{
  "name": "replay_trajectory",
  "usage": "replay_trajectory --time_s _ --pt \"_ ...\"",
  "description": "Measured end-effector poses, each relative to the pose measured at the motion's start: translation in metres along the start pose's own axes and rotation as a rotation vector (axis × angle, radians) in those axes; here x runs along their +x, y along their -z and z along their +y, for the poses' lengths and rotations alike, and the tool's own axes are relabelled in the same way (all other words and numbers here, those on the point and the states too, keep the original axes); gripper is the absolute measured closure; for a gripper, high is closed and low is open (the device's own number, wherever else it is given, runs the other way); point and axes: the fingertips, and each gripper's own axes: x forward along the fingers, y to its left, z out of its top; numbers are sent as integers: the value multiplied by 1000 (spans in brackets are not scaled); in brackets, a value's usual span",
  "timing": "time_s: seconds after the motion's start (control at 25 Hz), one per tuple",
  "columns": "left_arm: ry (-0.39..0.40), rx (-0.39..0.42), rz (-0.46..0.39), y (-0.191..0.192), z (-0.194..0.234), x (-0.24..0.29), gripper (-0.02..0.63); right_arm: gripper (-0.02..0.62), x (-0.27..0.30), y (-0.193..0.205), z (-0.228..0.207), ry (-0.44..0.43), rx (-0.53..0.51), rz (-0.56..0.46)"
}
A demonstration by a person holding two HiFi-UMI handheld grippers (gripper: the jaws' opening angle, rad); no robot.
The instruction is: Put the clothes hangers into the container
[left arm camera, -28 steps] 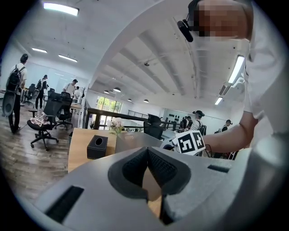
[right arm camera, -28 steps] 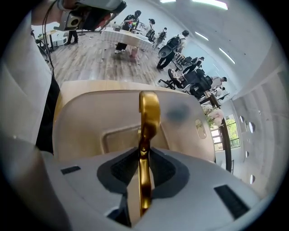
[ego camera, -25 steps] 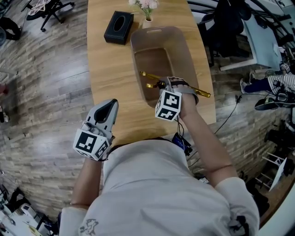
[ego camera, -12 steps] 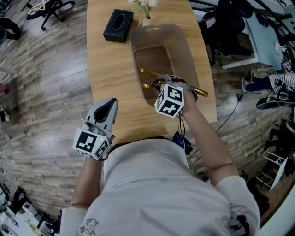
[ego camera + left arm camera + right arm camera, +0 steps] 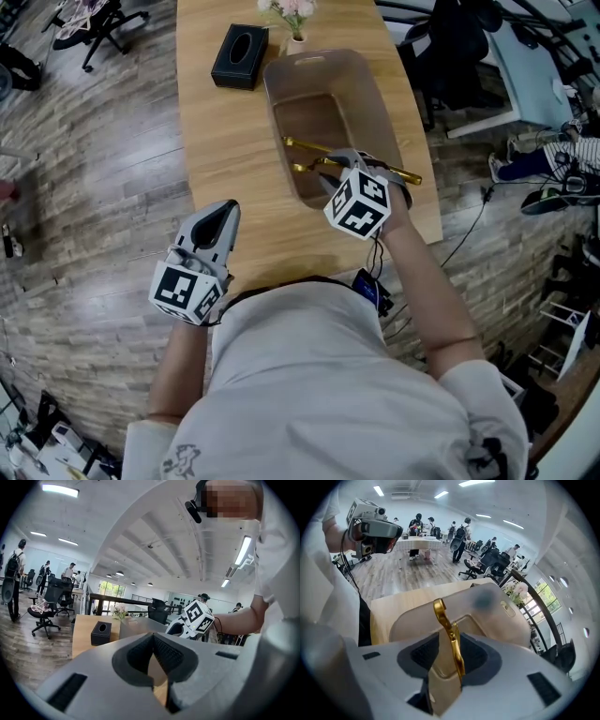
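The gold metal clothes hanger (image 5: 302, 144) lies across the translucent brown plastic container (image 5: 309, 62), one end poking past its right rim. It stands loose between the opening jaws of the right gripper (image 5: 336, 171). Since a second ago that gripper has shifted toward the container's right side. The left gripper (image 5: 221, 221), short of the container with its jaws pressed together on nothing, hasn't budged.

Hanger (image 5: 453, 637) between the opening jaws of the right gripper (image 5: 450, 657): its lower end is lying hidden behind the jaw base (container (image 5: 506, 620) wall beyond the jaws is showing blurred).
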Motion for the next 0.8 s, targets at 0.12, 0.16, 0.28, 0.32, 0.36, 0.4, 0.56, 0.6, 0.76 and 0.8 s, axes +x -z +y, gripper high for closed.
replay_trajectory --time_s 0.12,0.16,0.28,0.32,0.36,0.4,0.56,0.6,0.76,0.8 --pt "17 13 -2 -2 -3 -7 600 448 -14 -3 3 36 23 -13" --pt "23 18 -3 -2 -4 -9 600 448 -18 -5 4 48 32 -19" --pt "51 39 -4 -5 -7 -15 600 448 -33 -9 7 91 70 -39" --pt "59 45 -6 -6 -8 -18 600 448 -38 -10 9 103 84 -46" --pt "65 50 -7 -6 -9 -21 600 448 -43 -11 12 113 98 -54" --pt "71 54 -8 -7 -10 -25 600 448 -47 -13 15 123 112 -63" --pt "107 81 -14 -10 -13 -37 600 448 -64 -19 26 177 194 -111" --pt "116 87 -14 -11 -14 -41 600 448 -68 -20 30 188 218 -127" --pt "148 111 -19 -13 -19 -55 600 451 -83 -24 47 237 294 -183" --pt "156 118 -19 -13 -21 -58 600 454 -88 -26 51 254 308 -197"
